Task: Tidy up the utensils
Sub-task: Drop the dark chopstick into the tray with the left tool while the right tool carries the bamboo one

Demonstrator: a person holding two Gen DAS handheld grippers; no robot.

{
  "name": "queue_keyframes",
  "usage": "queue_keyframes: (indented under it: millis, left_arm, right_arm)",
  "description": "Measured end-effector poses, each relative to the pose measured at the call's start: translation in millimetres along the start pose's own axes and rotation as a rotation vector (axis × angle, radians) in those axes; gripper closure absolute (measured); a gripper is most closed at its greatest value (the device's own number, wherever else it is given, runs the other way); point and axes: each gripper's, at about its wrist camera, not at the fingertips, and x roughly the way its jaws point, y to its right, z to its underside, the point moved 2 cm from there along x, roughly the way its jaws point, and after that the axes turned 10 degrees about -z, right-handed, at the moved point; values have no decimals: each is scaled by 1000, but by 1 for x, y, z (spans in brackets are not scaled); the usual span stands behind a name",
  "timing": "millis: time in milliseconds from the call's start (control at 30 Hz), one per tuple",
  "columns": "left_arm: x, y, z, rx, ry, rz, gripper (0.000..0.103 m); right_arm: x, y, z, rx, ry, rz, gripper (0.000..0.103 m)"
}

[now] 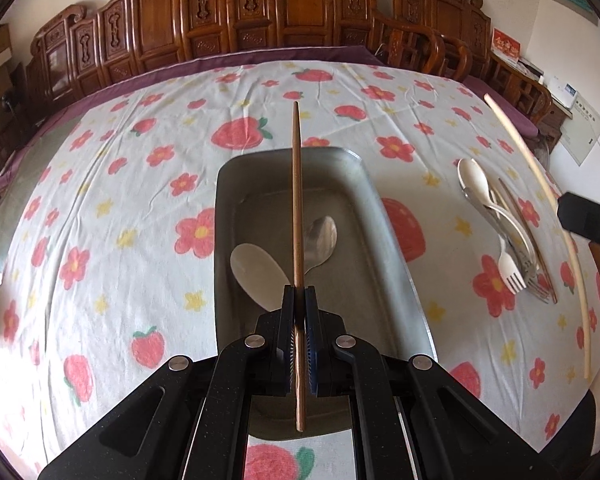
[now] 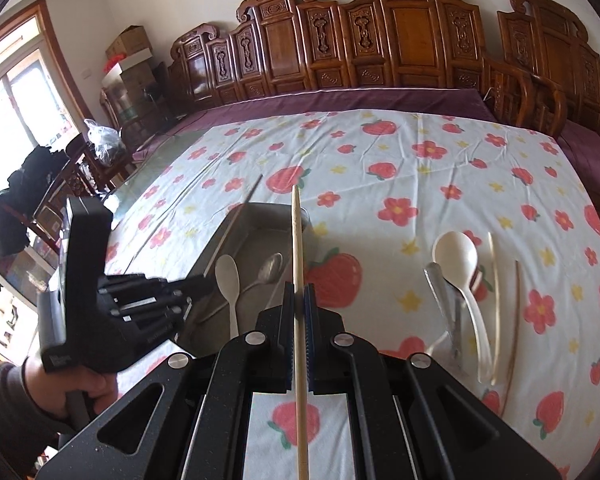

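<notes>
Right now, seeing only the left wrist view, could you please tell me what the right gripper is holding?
Observer: The right gripper has its jaws shut on a pale chopstick.
Operator: Thank you. My brown chopstick and jaws hide part of the tray; how do the spoons lie in it?
Observer: The white spoon and the metal spoon lie side by side, bowls toward the far end, handles toward the near end.
</notes>
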Motion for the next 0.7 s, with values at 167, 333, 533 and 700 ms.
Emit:
queue_keyframes:
  millis: [167,333,533,700]
  left_arm:
    - [9,-4,5,2,-12,8,99]
    - [10,-6,6,5,-26,29,98]
    - [-10,-18,6,6,30,24,84]
    - [-27,-32,6,7,77,7,83]
  right_arm:
    - [12,-10,-7,-10,-7,-9,97]
    - [26,-20,-14,-12,-13,-17,97]
    - [46,-34,-25,-7,-12,-39,97]
    - [69,-41,-28,14,-20,-57,97]
